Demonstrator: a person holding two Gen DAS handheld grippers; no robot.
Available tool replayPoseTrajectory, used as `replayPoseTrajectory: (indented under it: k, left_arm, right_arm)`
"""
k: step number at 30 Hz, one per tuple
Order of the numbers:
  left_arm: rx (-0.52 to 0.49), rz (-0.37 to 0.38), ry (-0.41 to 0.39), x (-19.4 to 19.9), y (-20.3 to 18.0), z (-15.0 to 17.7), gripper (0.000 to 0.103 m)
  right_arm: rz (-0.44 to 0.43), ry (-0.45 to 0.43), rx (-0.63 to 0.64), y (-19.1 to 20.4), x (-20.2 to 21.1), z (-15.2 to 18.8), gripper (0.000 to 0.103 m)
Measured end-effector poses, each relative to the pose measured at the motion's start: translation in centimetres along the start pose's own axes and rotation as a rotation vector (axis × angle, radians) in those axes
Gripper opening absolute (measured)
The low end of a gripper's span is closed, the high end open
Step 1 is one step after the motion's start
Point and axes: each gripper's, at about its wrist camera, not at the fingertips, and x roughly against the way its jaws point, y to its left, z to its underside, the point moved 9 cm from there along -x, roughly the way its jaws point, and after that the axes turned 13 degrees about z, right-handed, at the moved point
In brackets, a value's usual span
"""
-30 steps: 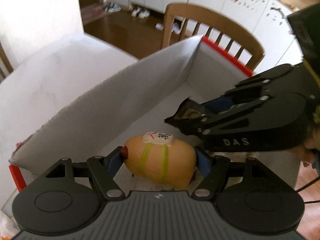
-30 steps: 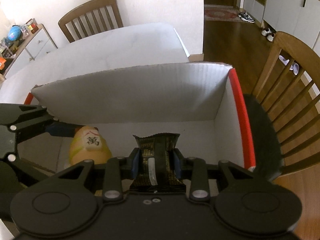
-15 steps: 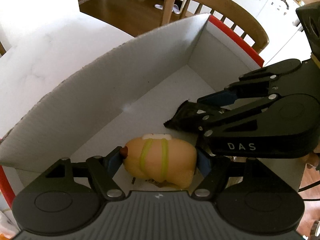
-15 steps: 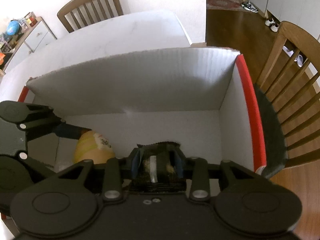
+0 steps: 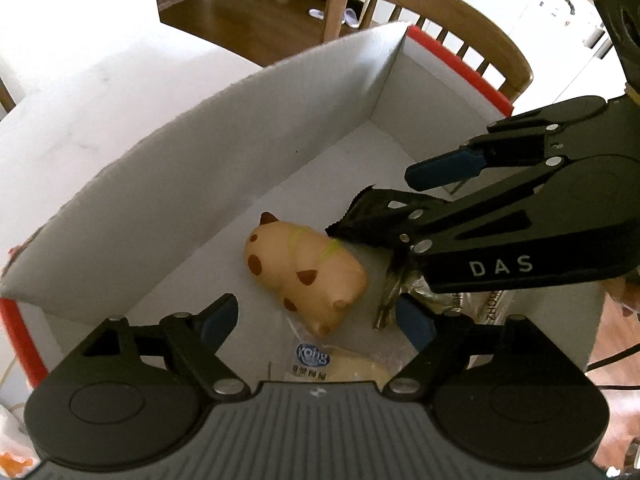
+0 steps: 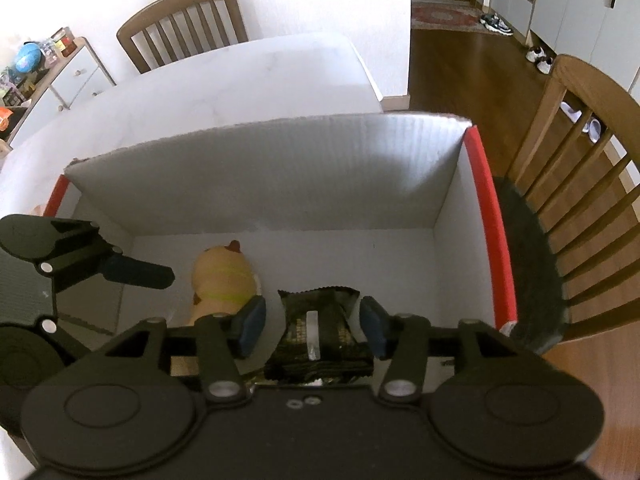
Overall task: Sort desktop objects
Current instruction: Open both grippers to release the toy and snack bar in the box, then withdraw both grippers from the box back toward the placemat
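A yellow animal toy (image 5: 304, 272) with brown spots lies on its side on the floor of a white box (image 5: 200, 168) with red edges. My left gripper (image 5: 316, 320) hangs just above the toy. Its jaws are opening and its fingers (image 5: 218, 316) stand clear of the toy. A dark snack packet (image 6: 320, 320) rests in the box between the opening jaws of my right gripper (image 6: 313, 325), with a gap at each pad. In the left wrist view the packet (image 5: 372, 220) touches the toy's end. The toy (image 6: 224, 272) sits left of the packet.
A clear bag with a blue label (image 5: 316, 360) and a silver wrapper (image 5: 400, 292) lie under the grippers. The box wall (image 6: 280, 176) stands on a white table (image 6: 240, 80). Wooden chairs (image 6: 188, 12) (image 6: 580, 160) stand behind and to the right.
The left jaws spread and let go of the toy, which rolled onto the box floor. The right jaws widened off the snack packet, which sank lower into the box.
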Motion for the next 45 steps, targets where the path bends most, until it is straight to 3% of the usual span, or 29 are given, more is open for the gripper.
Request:
replayPoseTrajectory:
  k: [5, 20, 35, 41, 45]
  left_arm:
    - [0.000, -0.013, -0.054, 1.8, -0.2, -0.1, 0.086]
    - [-0.023, 0.039, -0.172, 7.0, -3.2, 1.5, 0.086]
    - [-0.063, 0.066, -0.283, 13.4, -3.6, 5.7, 0.086]
    - [-0.069, 0.044, -0.312, 15.7, -2.6, 8.2, 0.086]
    - [-0.085, 0.029, -0.319, 17.1, -2.1, 10.4, 0.098]
  right_arm:
    - [-0.004, -0.026, 0.002, -0.2, 0.9, -0.4, 0.055]
    - [-0.053, -0.116, 0.024, 1.1, 6.1, 0.4, 0.064]
    - [-0.059, -0.181, 0.017, 4.7, 11.5, 2.7, 0.071]
    - [-0.058, -0.192, 0.024, 7.5, 12.7, 3.4, 0.075]
    - [-0.065, -0.203, 0.028, 9.5, 13.3, 3.7, 0.077]
